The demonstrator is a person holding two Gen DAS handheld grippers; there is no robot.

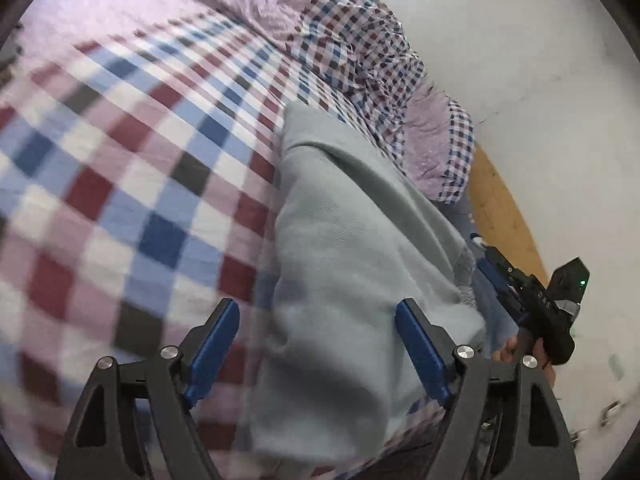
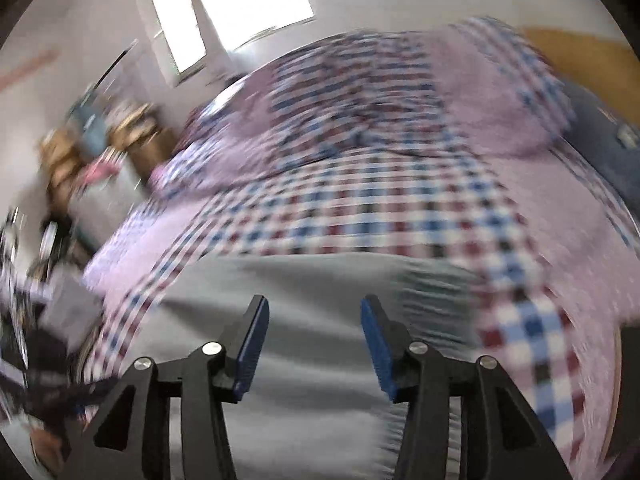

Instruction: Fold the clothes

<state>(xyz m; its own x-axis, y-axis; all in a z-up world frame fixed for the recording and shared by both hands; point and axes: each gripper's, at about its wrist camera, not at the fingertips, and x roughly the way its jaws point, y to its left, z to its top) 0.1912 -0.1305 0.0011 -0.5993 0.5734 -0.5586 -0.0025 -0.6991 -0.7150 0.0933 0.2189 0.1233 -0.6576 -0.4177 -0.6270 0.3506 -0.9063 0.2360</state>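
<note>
A pale grey-green garment (image 1: 344, 248) lies folded in a long strip on the checked bed sheet (image 1: 132, 160). My left gripper (image 1: 318, 312) hangs above its near end, open wide, with nothing between the blue pads (image 1: 420, 348). At the right edge of the left wrist view a hand holds my right gripper (image 1: 490, 264), beside the garment's far side. In the blurred right wrist view the same garment (image 2: 320, 280) spreads below my right gripper (image 2: 314, 308), whose jaws stand apart over the cloth with nothing in them.
A crumpled checked quilt (image 1: 356, 44) is heaped at the head of the bed, against a white wall (image 1: 520, 60). A wooden bed frame (image 1: 500, 208) runs along the side. Cluttered furniture (image 2: 92, 148) and a bright window (image 2: 228, 8) stand beyond the bed.
</note>
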